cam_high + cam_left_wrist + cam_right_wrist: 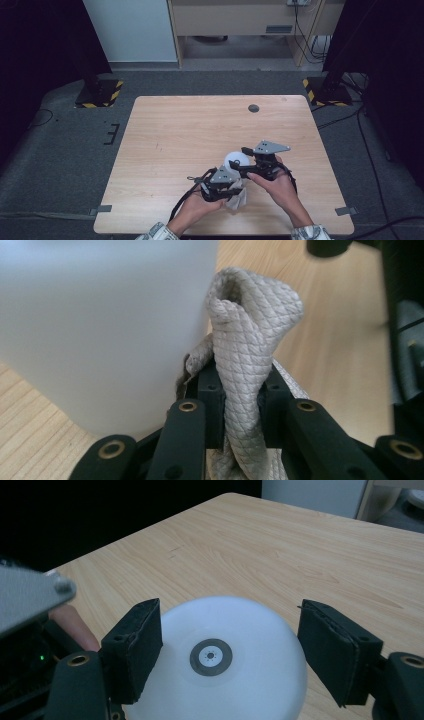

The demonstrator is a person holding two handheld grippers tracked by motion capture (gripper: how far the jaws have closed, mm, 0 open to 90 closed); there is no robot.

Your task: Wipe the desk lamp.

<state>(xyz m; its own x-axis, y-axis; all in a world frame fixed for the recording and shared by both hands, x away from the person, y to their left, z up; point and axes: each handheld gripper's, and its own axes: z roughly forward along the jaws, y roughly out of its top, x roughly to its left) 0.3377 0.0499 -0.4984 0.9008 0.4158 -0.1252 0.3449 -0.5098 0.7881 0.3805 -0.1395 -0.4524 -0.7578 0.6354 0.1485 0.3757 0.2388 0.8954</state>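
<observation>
**Cloth pinched against a white dome near the table's front edge**

Closest to the lens in the left gripper view, a grey quilted cloth (247,360) stands up in a folded ridge, clamped between the jaws of the left gripper (243,405); the jaws are drawn fully together on the fabric, with only its thickness between them; the cloth's upper fold leans against the smooth wall of a white domed object (105,330) just to its left, touching it.

In the right gripper view, the right gripper (230,652) has its padded jaws set to either side of the same white dome (220,665); both pads sit at its flanks and look to be in contact, though whether they press firmly cannot be told for certain; a small dark ring with a pale centre marks the top of the dome.

From the high view, the dome (236,159) rests on the wooden table (190,130) toward the near edge, right of centre; the left gripper (221,184) lies just in front of it, with the cloth (237,197) bunched below its jaws; the right gripper (252,165) comes at the dome from the right; the two grippers sit close together; a small dark round disc (253,108) lies near the far edge of the table, well apart from the rest.
</observation>
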